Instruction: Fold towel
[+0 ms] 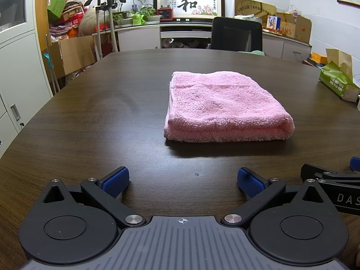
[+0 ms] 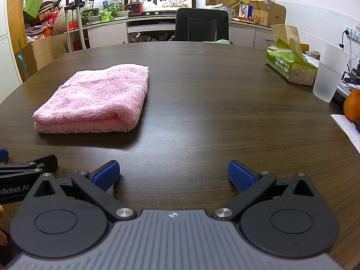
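Note:
A pink towel (image 1: 222, 105) lies folded into a thick rectangle on the dark wooden table (image 1: 101, 117). It also shows in the right wrist view (image 2: 99, 99), at the left. My left gripper (image 1: 183, 182) is open and empty, low over the table, a short way in front of the towel. My right gripper (image 2: 173, 175) is open and empty, beside the left one, to the right of the towel. Neither gripper touches the towel.
A green tissue box (image 2: 290, 65) stands at the table's right, with a frosted plastic cup (image 2: 329, 72), an orange (image 2: 352, 104) and papers near the right edge. A black office chair (image 2: 201, 24) stands behind the far edge. Cabinets and boxes line the walls.

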### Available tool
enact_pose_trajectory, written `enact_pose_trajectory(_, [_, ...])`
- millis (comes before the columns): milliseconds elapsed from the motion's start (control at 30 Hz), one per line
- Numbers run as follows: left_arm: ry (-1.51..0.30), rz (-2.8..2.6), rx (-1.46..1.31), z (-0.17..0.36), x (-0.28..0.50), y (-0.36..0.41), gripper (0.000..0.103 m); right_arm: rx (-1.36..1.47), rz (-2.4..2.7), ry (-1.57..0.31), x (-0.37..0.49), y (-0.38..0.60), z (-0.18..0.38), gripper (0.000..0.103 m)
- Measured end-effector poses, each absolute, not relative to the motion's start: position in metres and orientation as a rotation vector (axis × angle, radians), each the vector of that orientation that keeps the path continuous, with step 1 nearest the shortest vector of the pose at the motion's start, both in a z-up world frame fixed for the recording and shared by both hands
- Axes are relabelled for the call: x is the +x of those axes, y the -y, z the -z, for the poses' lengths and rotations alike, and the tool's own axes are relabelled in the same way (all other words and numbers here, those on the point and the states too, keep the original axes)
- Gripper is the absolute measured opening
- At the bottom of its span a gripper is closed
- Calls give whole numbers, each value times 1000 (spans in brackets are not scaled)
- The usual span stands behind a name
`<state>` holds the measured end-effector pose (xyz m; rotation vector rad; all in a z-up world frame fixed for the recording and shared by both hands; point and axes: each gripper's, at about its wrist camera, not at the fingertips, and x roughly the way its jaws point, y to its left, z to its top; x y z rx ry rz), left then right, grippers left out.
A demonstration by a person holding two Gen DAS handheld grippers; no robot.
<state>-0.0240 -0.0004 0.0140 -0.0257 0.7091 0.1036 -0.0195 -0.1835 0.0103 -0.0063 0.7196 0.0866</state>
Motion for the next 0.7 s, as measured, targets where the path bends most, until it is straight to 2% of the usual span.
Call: enact_pose_trajectory(700, [-703,-98,-41,-13,-26,-3,103,-5,-86,-720,-20,183,-10,103])
